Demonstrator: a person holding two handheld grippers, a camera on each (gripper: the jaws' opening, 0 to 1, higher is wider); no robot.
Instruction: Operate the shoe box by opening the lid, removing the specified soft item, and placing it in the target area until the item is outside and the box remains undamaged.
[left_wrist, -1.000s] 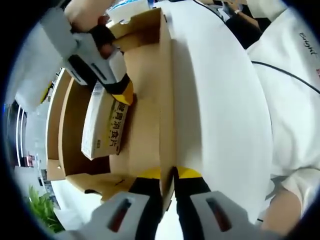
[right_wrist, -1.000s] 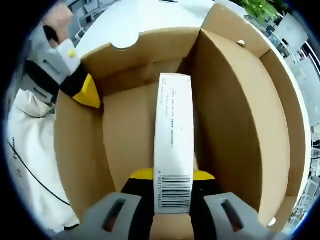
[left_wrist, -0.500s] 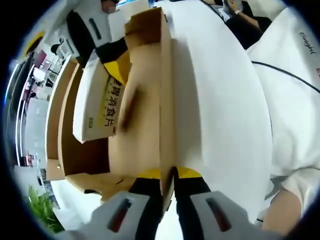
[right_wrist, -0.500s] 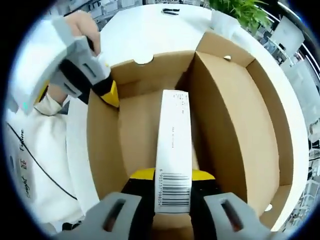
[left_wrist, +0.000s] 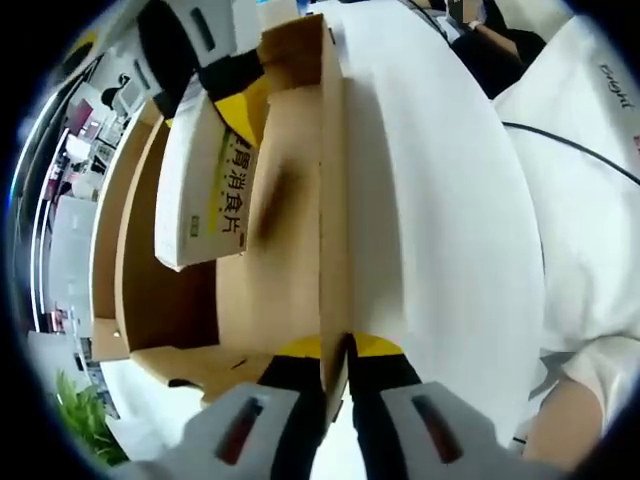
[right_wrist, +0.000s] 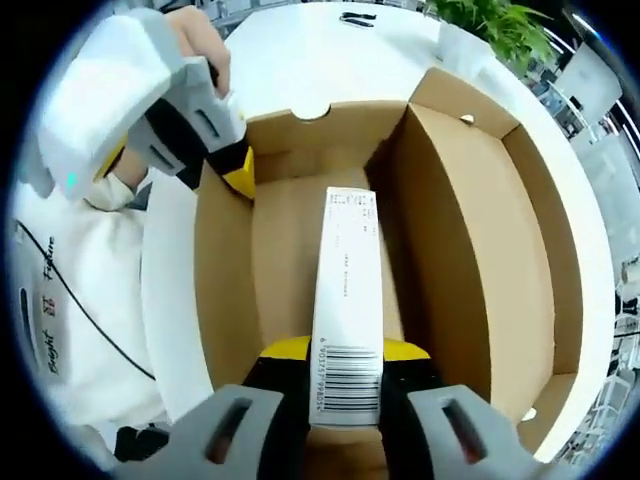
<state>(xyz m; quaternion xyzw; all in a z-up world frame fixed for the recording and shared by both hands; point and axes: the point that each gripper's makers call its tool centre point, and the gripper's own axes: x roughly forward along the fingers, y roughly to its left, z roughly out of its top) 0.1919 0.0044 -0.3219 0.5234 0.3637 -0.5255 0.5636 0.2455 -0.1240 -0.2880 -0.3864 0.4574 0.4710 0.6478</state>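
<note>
In the left gripper view, the right gripper (left_wrist: 235, 95) enters at far left with its jaws clamped on a white carton (left_wrist: 200, 185), lifted above the floor of the open shoe box (left_wrist: 290, 270); yellow print runs along the carton's side. The left gripper (left_wrist: 337, 352) pinches the box's near wall between narrow jaws.

The right gripper view shows the left gripper (right_wrist: 235, 170) on the box's left wall (right_wrist: 222, 280), the carton (right_wrist: 346, 300) with its barcode end between the right gripper's (right_wrist: 346, 352) jaws, and the white worktop (right_wrist: 300, 50) beyond.

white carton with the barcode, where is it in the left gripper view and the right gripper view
Left gripper view: the white rectangular carton with yellow printing sits upper left, above the box floor, gripped at its top end by the right tongs.
Right gripper view: the carton runs up the centre from the tongs.
Shared landmark: the brown cardboard shoe box.
</note>
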